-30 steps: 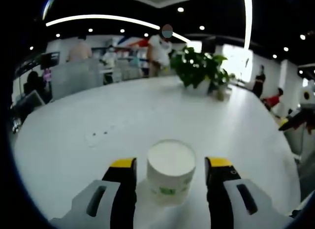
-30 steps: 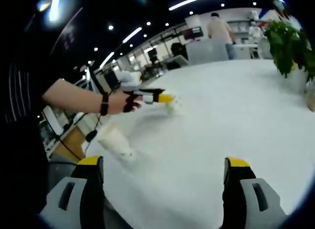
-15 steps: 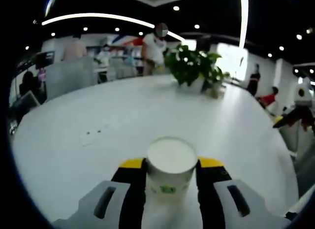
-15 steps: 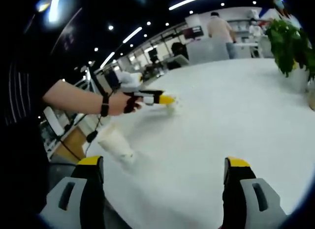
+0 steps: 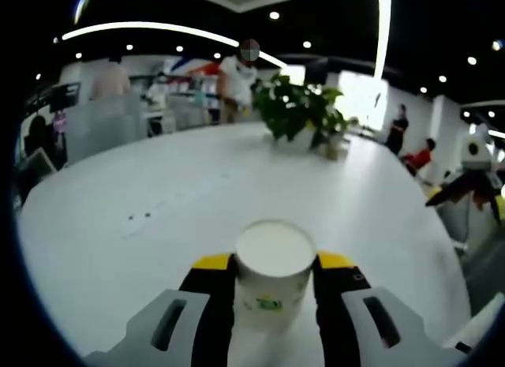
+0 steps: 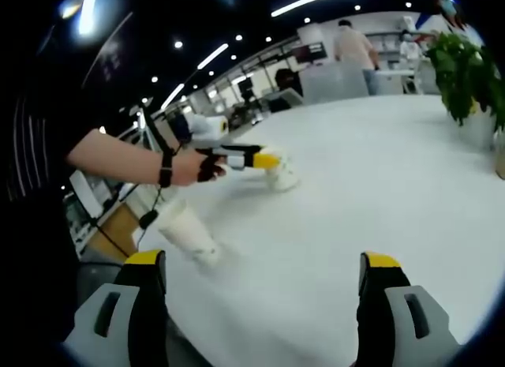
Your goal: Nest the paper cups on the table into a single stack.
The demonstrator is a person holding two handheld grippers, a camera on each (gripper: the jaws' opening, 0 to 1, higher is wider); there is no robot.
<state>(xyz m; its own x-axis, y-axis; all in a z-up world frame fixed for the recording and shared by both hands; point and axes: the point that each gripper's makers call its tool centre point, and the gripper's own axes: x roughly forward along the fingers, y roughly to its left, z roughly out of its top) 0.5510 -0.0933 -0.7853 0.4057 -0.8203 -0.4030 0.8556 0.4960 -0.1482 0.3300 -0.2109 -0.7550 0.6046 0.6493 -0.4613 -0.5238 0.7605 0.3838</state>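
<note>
Paper cup 1 (image 5: pixel 274 274) stood upright at 12 o'clock between the left gripper (image 5: pixel 274 264) jaws, which pinched its sides. A 2nd cup (image 6: pixel 185 234) lay at 10 o'clock from the right gripper (image 6: pixel 264 284), nearer the left hand (image 6: pixel 193 166) on the worktop (image 6: pixel 379 185); right jaws spread, holding nothing.

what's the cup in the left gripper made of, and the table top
The cup looks like thin matte white paper, with a small green print low on its wall and a thin rim at the mouth; the left gripper has its jaws closed on its sides. The table top is smooth, white and faintly glossy, probably laminate or painted board; the look leaves that open.
</note>
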